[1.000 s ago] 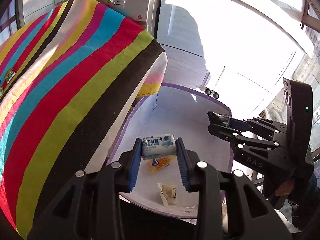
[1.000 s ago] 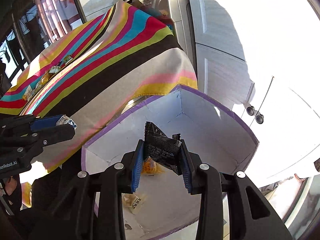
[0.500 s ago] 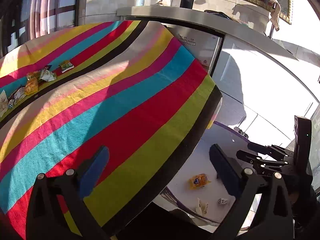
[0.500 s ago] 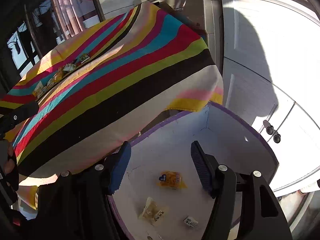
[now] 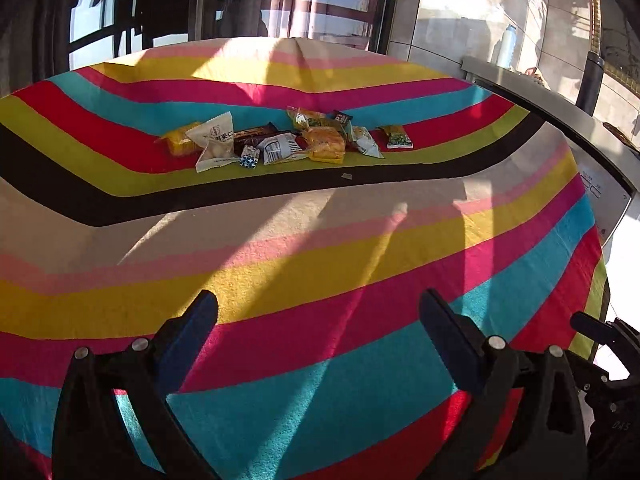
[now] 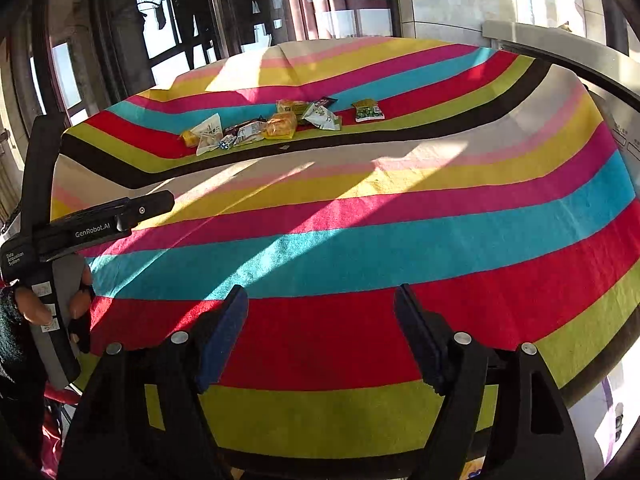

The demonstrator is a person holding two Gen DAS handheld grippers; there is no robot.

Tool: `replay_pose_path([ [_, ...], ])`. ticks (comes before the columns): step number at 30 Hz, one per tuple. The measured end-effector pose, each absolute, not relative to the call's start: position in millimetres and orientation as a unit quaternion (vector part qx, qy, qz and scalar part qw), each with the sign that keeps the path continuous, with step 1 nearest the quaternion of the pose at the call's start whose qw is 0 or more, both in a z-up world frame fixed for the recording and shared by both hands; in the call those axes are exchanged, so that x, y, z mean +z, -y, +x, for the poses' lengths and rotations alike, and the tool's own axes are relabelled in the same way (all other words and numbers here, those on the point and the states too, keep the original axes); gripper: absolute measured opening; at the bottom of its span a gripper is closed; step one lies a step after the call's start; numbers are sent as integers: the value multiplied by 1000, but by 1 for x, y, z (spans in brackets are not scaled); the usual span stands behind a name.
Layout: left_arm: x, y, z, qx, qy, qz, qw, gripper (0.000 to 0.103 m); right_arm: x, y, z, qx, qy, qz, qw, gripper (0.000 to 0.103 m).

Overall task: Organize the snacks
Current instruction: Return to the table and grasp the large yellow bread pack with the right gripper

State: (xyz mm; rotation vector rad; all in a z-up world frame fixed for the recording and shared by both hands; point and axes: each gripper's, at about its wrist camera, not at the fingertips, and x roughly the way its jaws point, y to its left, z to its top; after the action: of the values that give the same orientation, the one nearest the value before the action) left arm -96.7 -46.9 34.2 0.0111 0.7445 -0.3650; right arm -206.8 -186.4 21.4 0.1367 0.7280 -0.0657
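Both drops done: left gripper (image 5: 318, 334) & right gripper (image 6: 320, 328) now empty w/ jaws wide, swung from box back to snack pile (image 5: 280, 140) mid-tablecloth (image 5: 320, 248), next pick due

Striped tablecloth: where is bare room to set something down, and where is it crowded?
Bare: the striped tablecloth from the black stripe to both open grippers. Crowded: the snack pile beyond that stripe, with a green packet at its right end.

Print on far snack packets (image 5: 288, 140) too small; unreadable
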Motion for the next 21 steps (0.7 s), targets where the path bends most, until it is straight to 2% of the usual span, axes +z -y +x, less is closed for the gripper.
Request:
replay_pose_path([
  [3, 34, 21, -75, -142, -358, 5, 923, 100, 21, 174, -175, -15, -366, 53, 929, 79],
  [8, 33, -11, -47, -83, -355, 9, 931, 100, 16, 161, -129, 6, -386, 36, 922, 81],
  [21, 9, -40, -20, -47, -421, -47, 905, 100, 7, 171, 34, -15, -420, 50, 906, 81],
])
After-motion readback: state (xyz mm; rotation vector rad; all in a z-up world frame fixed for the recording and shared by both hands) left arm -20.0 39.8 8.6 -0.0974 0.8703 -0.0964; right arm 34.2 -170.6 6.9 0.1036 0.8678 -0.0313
